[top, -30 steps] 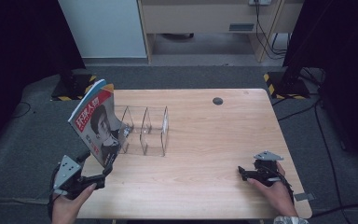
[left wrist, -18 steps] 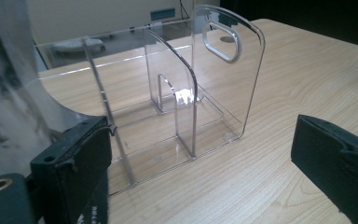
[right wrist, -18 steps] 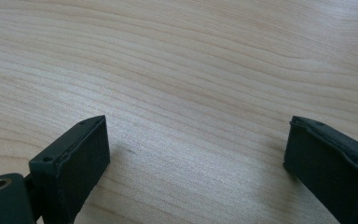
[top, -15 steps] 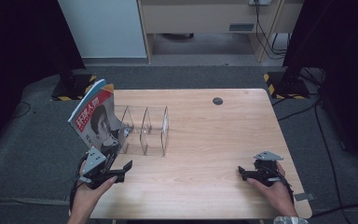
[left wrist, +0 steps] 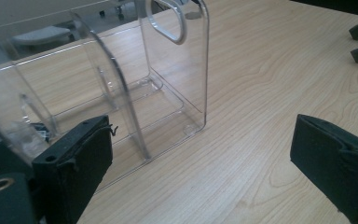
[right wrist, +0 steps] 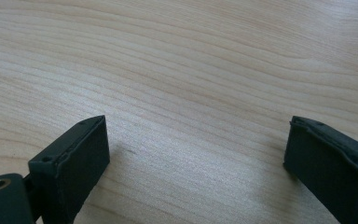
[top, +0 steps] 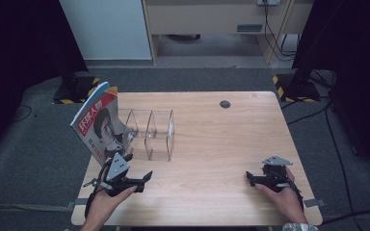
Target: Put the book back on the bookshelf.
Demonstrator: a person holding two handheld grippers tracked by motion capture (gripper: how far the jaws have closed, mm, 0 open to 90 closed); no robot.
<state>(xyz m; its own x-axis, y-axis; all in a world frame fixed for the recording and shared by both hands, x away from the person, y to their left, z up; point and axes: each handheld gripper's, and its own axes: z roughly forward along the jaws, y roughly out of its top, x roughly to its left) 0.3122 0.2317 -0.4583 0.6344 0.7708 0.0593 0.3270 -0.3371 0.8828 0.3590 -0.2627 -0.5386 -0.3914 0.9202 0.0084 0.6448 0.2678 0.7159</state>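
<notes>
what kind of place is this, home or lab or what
Probably a lab or recording room, not a home: a bare light wooden table on grey carpet, black and yellow hazard-striped stand bases, loose black cables, and black curtains at both sides.

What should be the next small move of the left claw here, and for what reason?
Probably draw the left claw a little further from the clear rack. Its jaws stand open and hold nothing, while the magazine already stands leaning in the rack's leftmost slot, so nothing remains to grip there.
</notes>
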